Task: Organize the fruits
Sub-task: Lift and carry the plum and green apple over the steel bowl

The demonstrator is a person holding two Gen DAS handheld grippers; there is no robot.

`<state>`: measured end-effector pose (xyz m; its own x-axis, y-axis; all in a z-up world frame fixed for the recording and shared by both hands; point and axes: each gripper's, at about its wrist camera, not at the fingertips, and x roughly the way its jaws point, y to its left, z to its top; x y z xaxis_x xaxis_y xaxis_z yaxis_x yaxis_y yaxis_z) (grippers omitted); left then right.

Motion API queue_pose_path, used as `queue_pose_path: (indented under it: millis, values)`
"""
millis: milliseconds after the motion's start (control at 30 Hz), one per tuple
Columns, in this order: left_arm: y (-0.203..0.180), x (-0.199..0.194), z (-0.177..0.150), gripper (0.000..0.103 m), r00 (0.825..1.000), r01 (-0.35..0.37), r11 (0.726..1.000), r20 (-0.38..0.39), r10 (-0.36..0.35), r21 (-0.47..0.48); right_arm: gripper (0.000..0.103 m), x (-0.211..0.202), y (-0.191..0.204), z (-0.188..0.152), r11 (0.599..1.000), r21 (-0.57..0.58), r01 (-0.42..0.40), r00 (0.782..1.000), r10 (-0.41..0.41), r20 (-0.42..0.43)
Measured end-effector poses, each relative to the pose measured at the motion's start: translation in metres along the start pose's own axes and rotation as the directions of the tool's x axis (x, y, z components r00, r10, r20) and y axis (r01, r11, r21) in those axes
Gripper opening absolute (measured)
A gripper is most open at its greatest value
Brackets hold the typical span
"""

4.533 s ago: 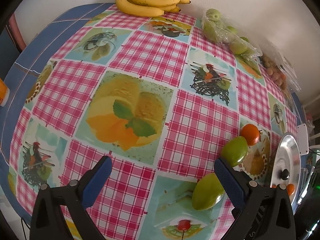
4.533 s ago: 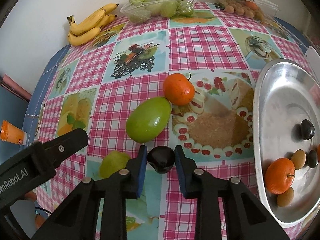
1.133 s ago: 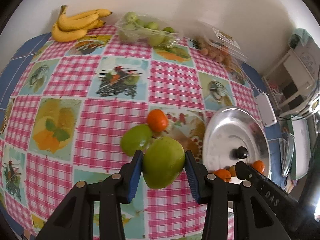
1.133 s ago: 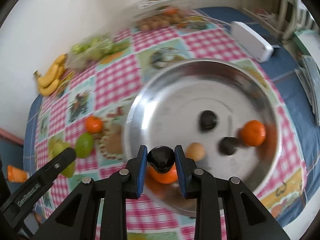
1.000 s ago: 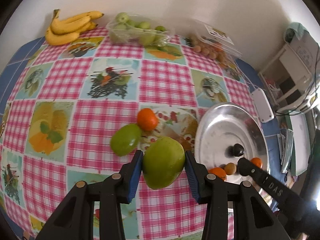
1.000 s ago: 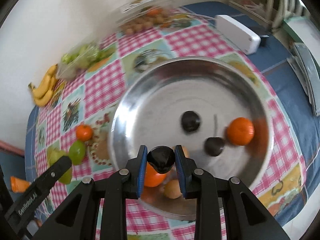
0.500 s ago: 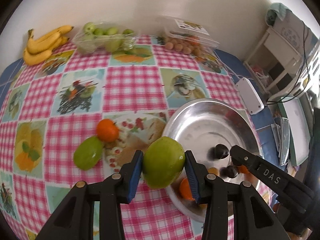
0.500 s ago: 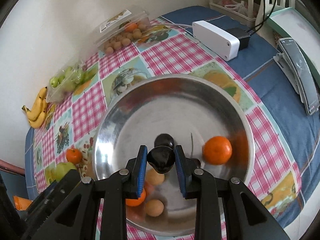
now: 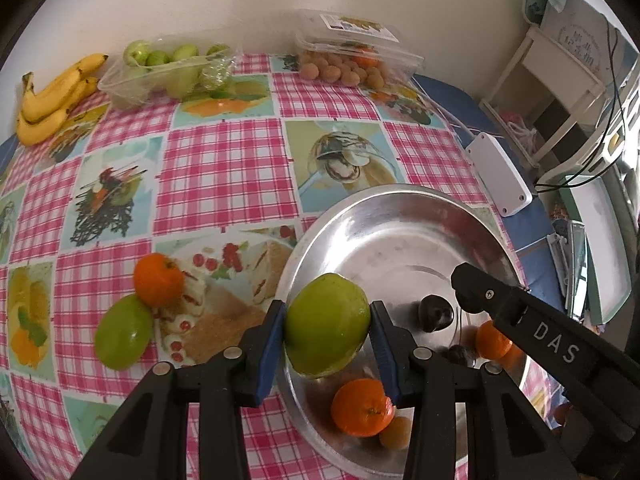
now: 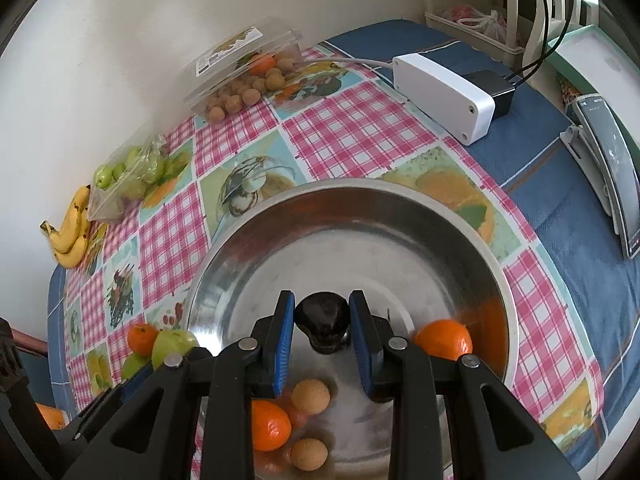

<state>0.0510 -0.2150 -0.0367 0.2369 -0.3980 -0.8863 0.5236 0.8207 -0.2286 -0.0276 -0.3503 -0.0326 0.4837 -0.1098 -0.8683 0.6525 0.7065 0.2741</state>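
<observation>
My left gripper (image 9: 328, 326) is shut on a large green fruit (image 9: 326, 324) and holds it above the near left rim of the silver plate (image 9: 384, 216). My right gripper (image 10: 322, 322) is shut on a dark plum (image 10: 324, 318) above the middle of the plate (image 10: 360, 208). The plate holds oranges (image 9: 362, 406) (image 10: 444, 338), small tan fruits (image 10: 311, 396) and a dark plum (image 9: 435, 314). On the cloth left of the plate lie an orange (image 9: 158, 278) and a green fruit (image 9: 122, 334).
Bananas (image 9: 56, 98), a tub of small green fruits (image 9: 168, 68) and a clear box of tan fruits (image 9: 352, 56) line the wall. A white box (image 10: 444, 96) with a black plug and a phone (image 10: 612, 172) lie right of the plate.
Both grippers have moved right from the cloth to the plate, each carrying its fruit. The right gripper has gone further in over the plate's middle.
</observation>
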Motion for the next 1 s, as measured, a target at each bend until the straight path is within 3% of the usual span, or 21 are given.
queue_pose_path:
  millis: [1000]
  values:
    - [-0.015,0.030,0.001,0.045,0.998,0.014,0.999,-0.054,-0.012,0.039,0.030,0.032,-0.011,0.006,0.998,0.029,0.053,0.998,-0.051,-0.048]
